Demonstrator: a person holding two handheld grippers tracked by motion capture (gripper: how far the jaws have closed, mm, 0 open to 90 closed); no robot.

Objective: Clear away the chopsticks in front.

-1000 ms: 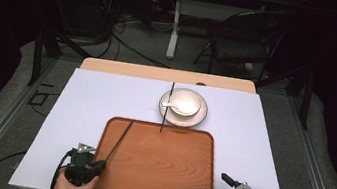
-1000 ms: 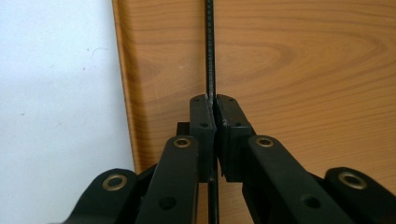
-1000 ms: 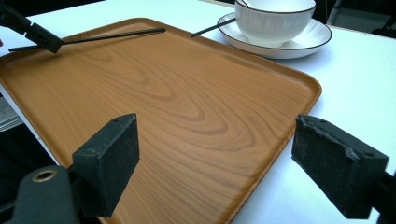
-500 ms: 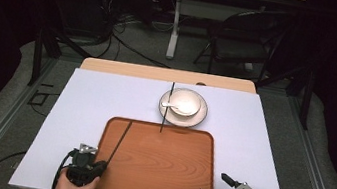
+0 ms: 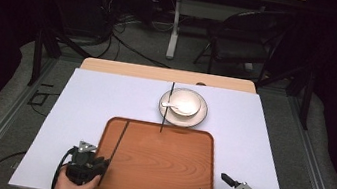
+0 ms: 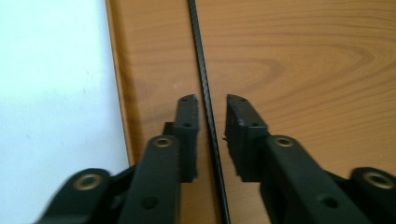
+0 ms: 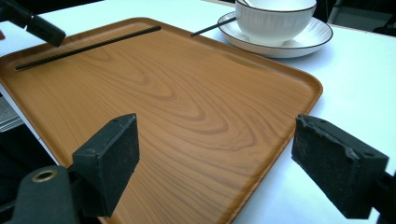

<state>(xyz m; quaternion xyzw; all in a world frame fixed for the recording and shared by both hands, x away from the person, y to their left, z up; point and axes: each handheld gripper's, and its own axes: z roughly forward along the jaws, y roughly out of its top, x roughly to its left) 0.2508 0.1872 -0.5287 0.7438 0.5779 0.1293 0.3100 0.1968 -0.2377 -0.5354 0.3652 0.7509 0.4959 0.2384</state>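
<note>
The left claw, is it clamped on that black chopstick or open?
Open. The left claw has just been opening; the chopstick lies on the tray between its pads with gaps either side.

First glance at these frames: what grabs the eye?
The wooden tray on the white table. A black chopstick lies along its left edge between the left gripper jaws, which have just been opening. Behind it, another chopstick leans on a bowl.

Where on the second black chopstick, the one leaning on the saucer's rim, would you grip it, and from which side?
Probably grip the second chopstick at its near stretch, between the saucer and the tray. There the propped stick seems to clear the surface. Come from above, jaws straddling it crosswise, clear of the bowl.
</note>
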